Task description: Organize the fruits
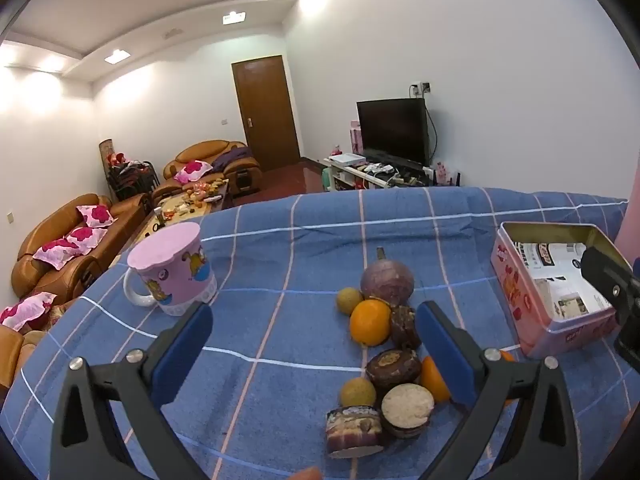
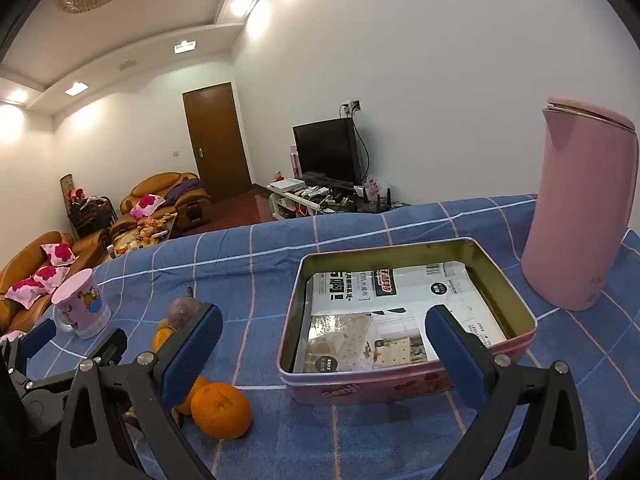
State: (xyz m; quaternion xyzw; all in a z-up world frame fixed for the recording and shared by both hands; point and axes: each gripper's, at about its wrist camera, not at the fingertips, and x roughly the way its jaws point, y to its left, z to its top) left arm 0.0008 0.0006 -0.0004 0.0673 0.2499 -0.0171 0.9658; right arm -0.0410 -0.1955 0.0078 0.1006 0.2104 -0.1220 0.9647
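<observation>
On the blue checked cloth lies a cluster of fruits and snacks: a purple onion-like bulb, an orange, two small yellow-green fruits, another orange partly behind my finger, and several brown cakes. My left gripper is open and empty, hovering above and just left of the cluster. A pink tin lined with printed paper holds no fruit. My right gripper is open and empty above the tin's near edge. An orange lies left of the tin.
A pink cartoon mug stands at the left of the cloth. A tall pink kettle stands right of and behind the tin. The table's far edge drops to a living room with sofas and a TV.
</observation>
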